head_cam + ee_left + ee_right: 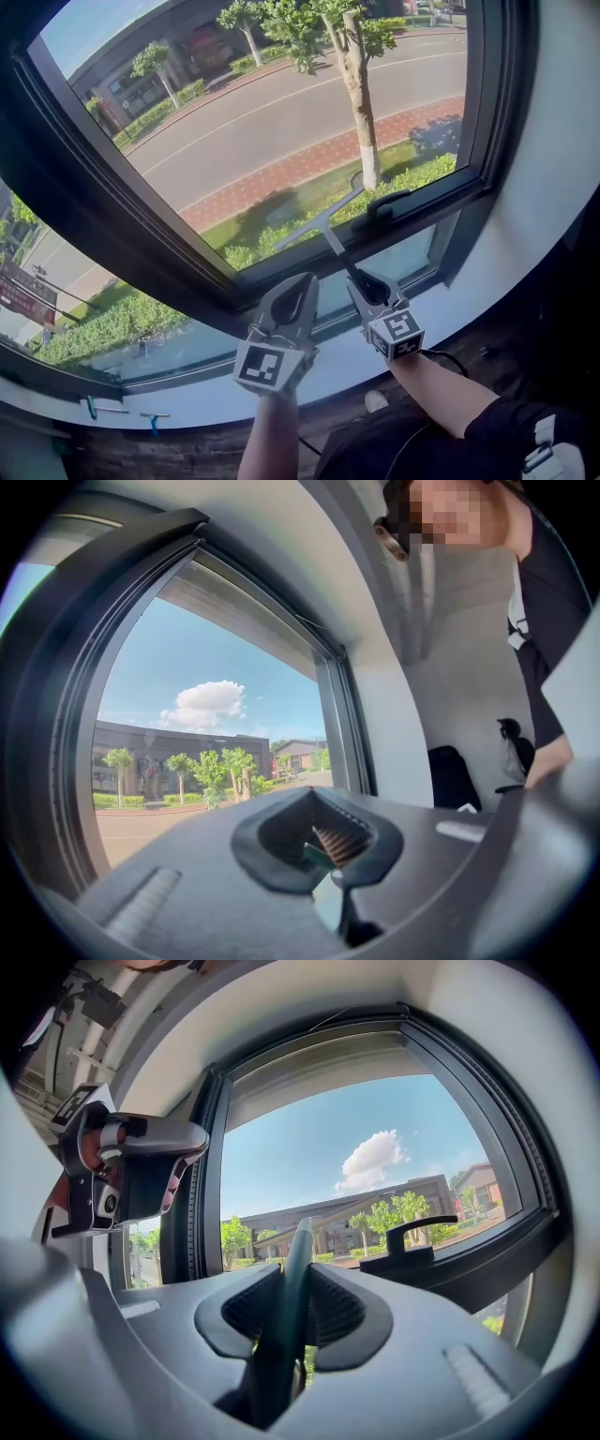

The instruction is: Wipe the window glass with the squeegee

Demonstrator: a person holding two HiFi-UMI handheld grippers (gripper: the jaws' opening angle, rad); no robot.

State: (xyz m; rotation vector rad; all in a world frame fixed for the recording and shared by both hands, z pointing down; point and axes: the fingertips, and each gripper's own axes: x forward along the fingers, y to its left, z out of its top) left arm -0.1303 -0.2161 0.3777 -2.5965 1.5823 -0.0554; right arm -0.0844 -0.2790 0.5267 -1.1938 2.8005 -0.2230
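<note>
Two grippers are in view. The right gripper (362,280) has its jaws clamped on the dark handle of one squeegee (323,226), whose blade lies against the window glass (262,122) low on the upper pane, just left of the single window handle (386,202). The left gripper (296,287) is raised beside it, near the frame; its jaw tips meet, with no object made out between them. Two small teal-handled tools (153,421) lie on the white sill (487,281), well to the left.
</note>
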